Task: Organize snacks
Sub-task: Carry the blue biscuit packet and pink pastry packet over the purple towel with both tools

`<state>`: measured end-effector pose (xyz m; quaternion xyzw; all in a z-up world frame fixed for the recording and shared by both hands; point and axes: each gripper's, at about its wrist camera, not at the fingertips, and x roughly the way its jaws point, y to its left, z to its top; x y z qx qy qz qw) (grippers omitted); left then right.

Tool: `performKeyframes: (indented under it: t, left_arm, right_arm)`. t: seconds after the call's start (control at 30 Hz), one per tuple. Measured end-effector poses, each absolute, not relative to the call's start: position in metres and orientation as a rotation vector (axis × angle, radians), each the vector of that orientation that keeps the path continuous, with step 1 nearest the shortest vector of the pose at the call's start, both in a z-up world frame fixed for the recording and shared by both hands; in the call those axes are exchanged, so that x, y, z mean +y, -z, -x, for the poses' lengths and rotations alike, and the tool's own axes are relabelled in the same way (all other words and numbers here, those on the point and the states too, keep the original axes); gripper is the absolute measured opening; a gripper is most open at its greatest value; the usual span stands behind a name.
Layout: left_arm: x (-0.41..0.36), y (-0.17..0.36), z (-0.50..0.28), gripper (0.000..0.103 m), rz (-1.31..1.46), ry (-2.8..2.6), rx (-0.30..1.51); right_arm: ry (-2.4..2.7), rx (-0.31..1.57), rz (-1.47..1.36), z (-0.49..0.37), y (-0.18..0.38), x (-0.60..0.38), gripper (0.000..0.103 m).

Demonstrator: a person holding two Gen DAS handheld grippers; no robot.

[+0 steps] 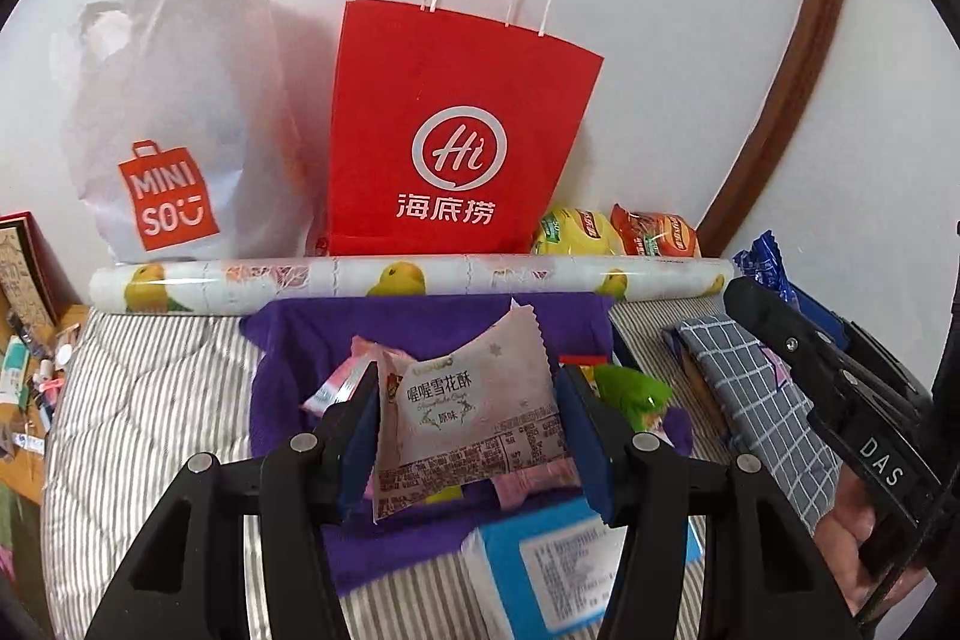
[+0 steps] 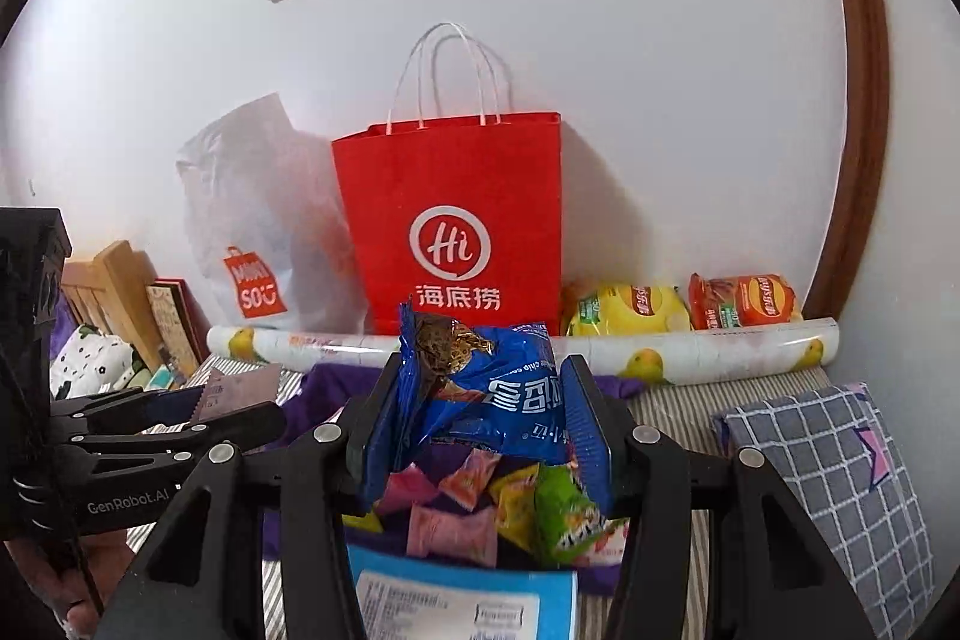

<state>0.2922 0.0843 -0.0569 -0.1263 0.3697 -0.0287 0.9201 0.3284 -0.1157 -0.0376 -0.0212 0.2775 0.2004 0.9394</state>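
Standing against the white wall were a red paper bag (image 1: pixel 462 123) and a white plastic shopping bag (image 1: pixel 180 111), side by side, with a long roll of fruit-printed wrap (image 1: pixel 414 277) lying across their feet like a low barrier. A yellow chip bag (image 2: pixel 627 310) and an orange chip bag (image 2: pixel 741 301) sat behind the roll, to the right of the red bag. Below it a purple cloth (image 1: pixel 420 319) was spread on the striped bedding (image 1: pixel 162 400), and a checked grey pillow (image 2: pixel 834 490) lay off to the right.

Loose wrapped candies (image 2: pixel 474 502) on the cloth were half covered by the packet above them, a blue-edged box (image 2: pixel 456 598) was cut off at the bottom edge, and the clutter at the far left was too small to name, perhaps toiletries.

The left hand-held gripper (image 1: pixel 468 424) was clamped on a pale pink nougat packet (image 1: pixel 474 400), raised above the cloth, the red bag straight beyond it. The right hand-held gripper (image 2: pixel 480 430) was squeezed onto a crumpled blue cookie packet (image 2: pixel 480 388), likewise lifted over the candies with the red bag beyond.
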Motion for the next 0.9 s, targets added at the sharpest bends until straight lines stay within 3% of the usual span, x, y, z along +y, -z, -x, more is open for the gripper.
performKeyframes:
  t: [0.43, 0.9]
  left_arm:
    - [0.094, 0.118, -0.342, 0.054, 0.338, 0.059, 0.838]
    - [0.085, 0.133, -0.340, 0.054, 0.330, 0.071, 0.832]
  right_arm:
    - [-0.389, 0.746, -0.006, -0.396, 0.112, -0.129, 0.050]
    - [-0.500, 0.760, 0.138, -0.385, 0.144, -0.086, 0.052]
